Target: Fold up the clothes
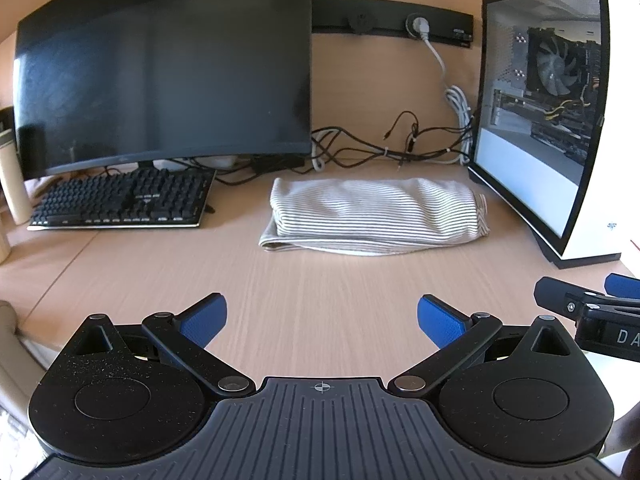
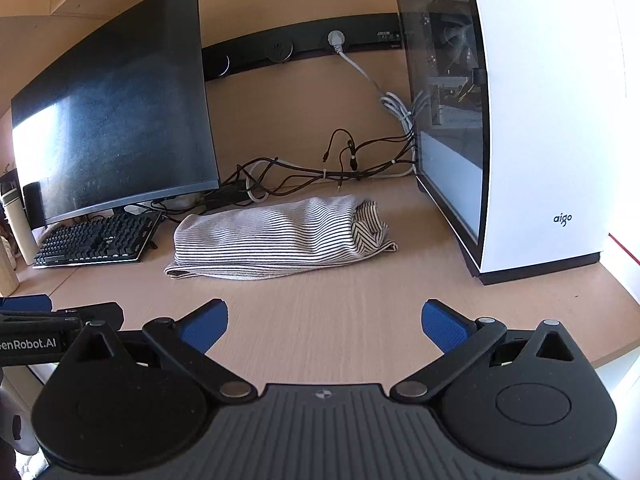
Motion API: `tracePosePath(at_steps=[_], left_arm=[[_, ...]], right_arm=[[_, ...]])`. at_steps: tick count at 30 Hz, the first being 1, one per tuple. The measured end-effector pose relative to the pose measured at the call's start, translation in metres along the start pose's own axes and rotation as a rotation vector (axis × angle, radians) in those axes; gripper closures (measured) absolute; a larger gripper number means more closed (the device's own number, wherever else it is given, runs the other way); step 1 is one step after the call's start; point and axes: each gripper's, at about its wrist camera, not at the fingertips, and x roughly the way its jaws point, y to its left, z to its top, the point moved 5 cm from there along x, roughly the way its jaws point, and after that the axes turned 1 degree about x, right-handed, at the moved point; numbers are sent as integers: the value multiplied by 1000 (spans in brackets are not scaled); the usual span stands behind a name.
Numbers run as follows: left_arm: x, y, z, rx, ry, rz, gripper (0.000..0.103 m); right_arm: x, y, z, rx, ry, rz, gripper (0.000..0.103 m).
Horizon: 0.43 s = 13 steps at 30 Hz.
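A striped white garment point(image 1: 372, 216) lies folded into a compact bundle on the wooden desk point(image 1: 320, 288), between the keyboard and the computer case. The right wrist view shows the same striped garment point(image 2: 276, 236) with a loose end at its right side. My left gripper point(image 1: 322, 320) is open, well short of the cloth, with nothing between its blue pads. My right gripper point(image 2: 324, 322) is open too, empty, and held back over the desk's front part. The right gripper point(image 1: 592, 304) shows at the right edge of the left wrist view, and the left gripper point(image 2: 44, 312) at the left edge of the right one.
A dark curved monitor point(image 1: 168, 68) and a black keyboard point(image 1: 124, 200) stand at the left. A white computer case point(image 1: 560, 120) with a glass side stands at the right. Tangled cables point(image 1: 400, 148) run along the back wall behind the garment. A pale bottle point(image 1: 12, 176) is at far left.
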Motion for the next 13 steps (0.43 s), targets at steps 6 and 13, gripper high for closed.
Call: tracePosePath(at_steps=[6, 13], left_arm=[[11, 1, -4, -6, 41, -12, 0], [28, 3, -2, -1, 66, -33, 0]], right_arm=[[14, 2, -4, -2, 41, 11, 0], [26, -3, -7, 16, 72, -15, 0]])
